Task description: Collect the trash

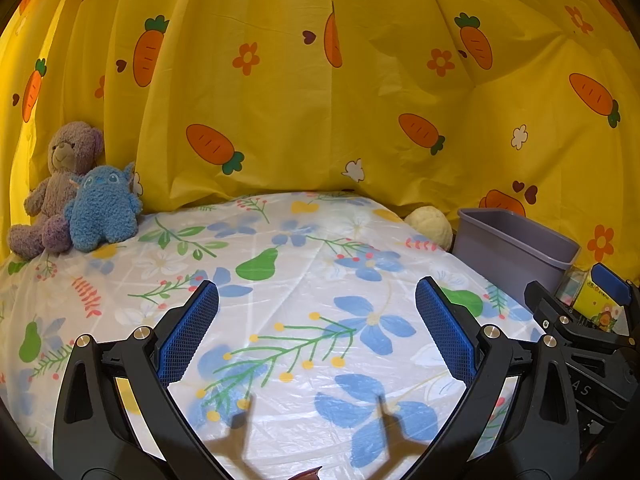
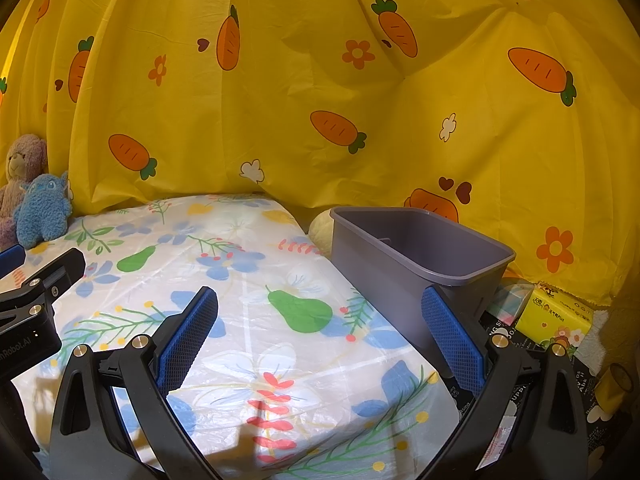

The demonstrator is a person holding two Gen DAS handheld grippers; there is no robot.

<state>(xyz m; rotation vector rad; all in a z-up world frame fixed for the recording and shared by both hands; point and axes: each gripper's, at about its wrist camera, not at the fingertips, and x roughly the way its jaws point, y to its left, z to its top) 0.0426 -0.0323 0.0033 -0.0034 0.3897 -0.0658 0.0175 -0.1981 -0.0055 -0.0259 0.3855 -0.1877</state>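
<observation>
A grey plastic bin (image 2: 420, 256) stands just off the right edge of the floral-covered table (image 2: 240, 264); it also shows in the left wrist view (image 1: 516, 248). Its inside looks empty. My left gripper (image 1: 316, 300) is open and empty above the table's middle. My right gripper (image 2: 320, 312) is open and empty over the table's right part, its right finger beside the bin's near wall. The right gripper shows at the right edge of the left wrist view (image 1: 576, 300). A small reddish scrap (image 1: 306, 474) peeks in at the bottom edge of the left wrist view.
A purple teddy bear (image 1: 60, 184) and a blue plush (image 1: 102, 212) sit at the table's back left. A cream plush ball (image 1: 430, 224) lies behind the bin. A yellow tissue pack (image 2: 556, 316) and printed packages (image 2: 516, 344) lie right of the bin. A yellow carrot-print curtain (image 2: 320, 80) hangs behind.
</observation>
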